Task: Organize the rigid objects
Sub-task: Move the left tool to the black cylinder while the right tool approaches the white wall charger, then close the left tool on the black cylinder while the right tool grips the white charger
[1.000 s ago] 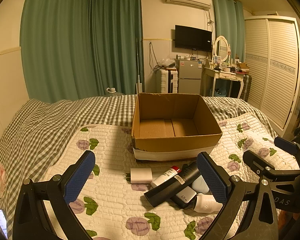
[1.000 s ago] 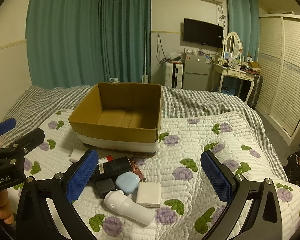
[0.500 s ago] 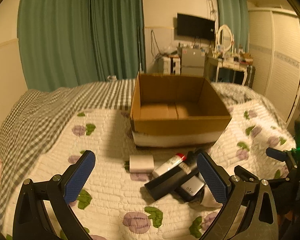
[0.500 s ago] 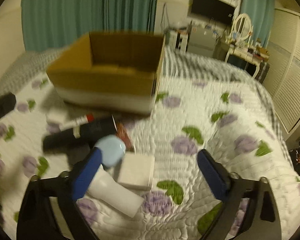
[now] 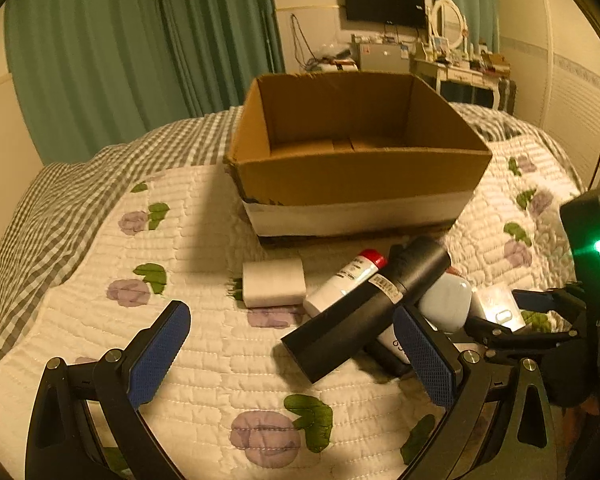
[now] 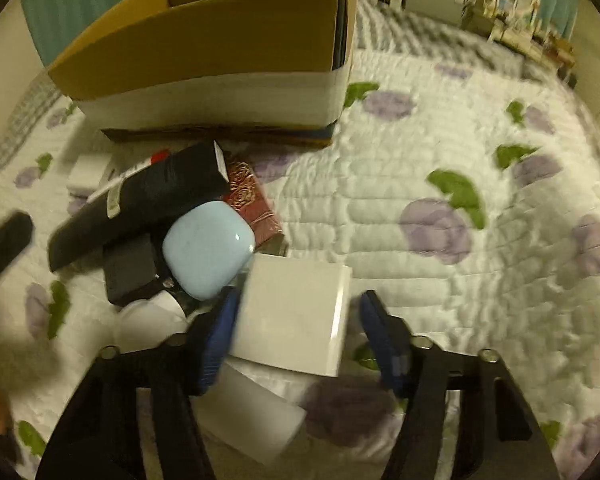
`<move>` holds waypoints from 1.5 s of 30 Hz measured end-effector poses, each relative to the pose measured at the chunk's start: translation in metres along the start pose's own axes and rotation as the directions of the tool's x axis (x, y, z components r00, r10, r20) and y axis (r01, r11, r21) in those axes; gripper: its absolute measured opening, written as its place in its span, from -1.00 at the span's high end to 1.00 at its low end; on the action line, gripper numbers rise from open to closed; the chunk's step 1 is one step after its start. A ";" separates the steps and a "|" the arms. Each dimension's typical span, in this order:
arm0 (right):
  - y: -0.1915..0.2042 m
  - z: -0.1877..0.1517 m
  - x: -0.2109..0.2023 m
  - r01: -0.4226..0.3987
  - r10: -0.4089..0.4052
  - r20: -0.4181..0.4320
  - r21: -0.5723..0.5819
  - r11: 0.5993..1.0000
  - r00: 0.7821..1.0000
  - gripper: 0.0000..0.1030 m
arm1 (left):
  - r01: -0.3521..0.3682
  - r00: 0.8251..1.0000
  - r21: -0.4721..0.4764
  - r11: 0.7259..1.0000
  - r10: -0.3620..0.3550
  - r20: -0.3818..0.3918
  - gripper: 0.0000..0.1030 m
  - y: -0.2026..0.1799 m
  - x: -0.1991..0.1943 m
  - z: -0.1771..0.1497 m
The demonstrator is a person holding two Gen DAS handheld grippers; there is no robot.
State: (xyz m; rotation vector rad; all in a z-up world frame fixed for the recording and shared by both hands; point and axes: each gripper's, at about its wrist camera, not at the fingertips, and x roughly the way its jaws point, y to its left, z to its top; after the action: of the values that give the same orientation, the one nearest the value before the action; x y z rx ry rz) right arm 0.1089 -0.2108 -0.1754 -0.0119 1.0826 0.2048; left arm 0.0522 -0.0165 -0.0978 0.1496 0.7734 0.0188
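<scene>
A pile of small items lies on the quilt before an open cardboard box (image 5: 360, 184): a white charger block (image 5: 274, 286), a red-capped white tube (image 5: 344, 280), a black cylinder (image 5: 368, 308) and a light-blue case (image 5: 448, 300). My left gripper (image 5: 290, 312) hangs open just short of the black cylinder and holds nothing. My right gripper (image 6: 300, 300) points steeply down with its jaws closing around a white square box (image 6: 292, 312). The left pad (image 6: 220, 332) meets the box's edge; a small gap shows at the right pad (image 6: 376, 332). The blue case (image 6: 208, 248) lies just beyond.
A red patterned packet (image 6: 252, 204), a small black block (image 6: 128, 268) and a white bottle (image 6: 252, 412) sit in the same pile. The cardboard box (image 6: 204, 60) stands behind it with nothing inside. Flowered quilt (image 6: 460, 200) spreads to the right; curtains and furniture lie beyond the bed.
Both grippers have come down toward the pile and tilted downward. The right jaws went from wide apart to narrow around the white square box. The left jaws stayed wide.
</scene>
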 end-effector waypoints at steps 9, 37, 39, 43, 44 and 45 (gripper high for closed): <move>-0.019 0.006 -0.048 -0.028 0.028 0.133 0.000 1.000 0.991 -0.01 | 0.056 0.998 0.116 0.992 -0.057 0.004 -0.97 -0.025 0.015 0.008; -0.013 -0.007 -0.074 -0.056 0.056 0.155 -0.003 0.998 0.986 0.00 | 0.206 0.976 0.172 0.963 -0.189 -0.112 1.00 -0.051 0.024 0.002; -0.013 -0.008 -0.076 -0.051 0.052 0.160 -0.006 0.999 0.986 0.00 | 0.144 0.988 0.186 0.972 -0.129 -0.088 0.94 -0.049 0.024 0.001; -0.015 -0.009 -0.075 -0.056 0.055 0.158 0.000 0.998 0.986 -0.01 | 0.128 0.990 0.161 0.979 -0.117 -0.077 0.06 -0.041 0.026 0.007; -0.015 -0.009 -0.074 -0.057 0.056 0.156 0.001 0.998 0.986 -0.01 | 0.120 0.991 0.164 0.979 -0.110 -0.069 -0.10 -0.041 0.028 0.008; -0.016 -0.009 -0.071 -0.062 0.061 0.152 0.002 0.998 0.987 -0.01 | 0.107 0.993 0.174 0.979 -0.096 -0.070 -0.10 -0.040 0.032 0.007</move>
State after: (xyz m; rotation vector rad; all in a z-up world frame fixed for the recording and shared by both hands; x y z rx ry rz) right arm 0.0719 -0.2386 -0.1185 0.0421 0.9327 0.2538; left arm 0.0783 -0.0552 -0.1207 0.2801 0.8434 -0.1434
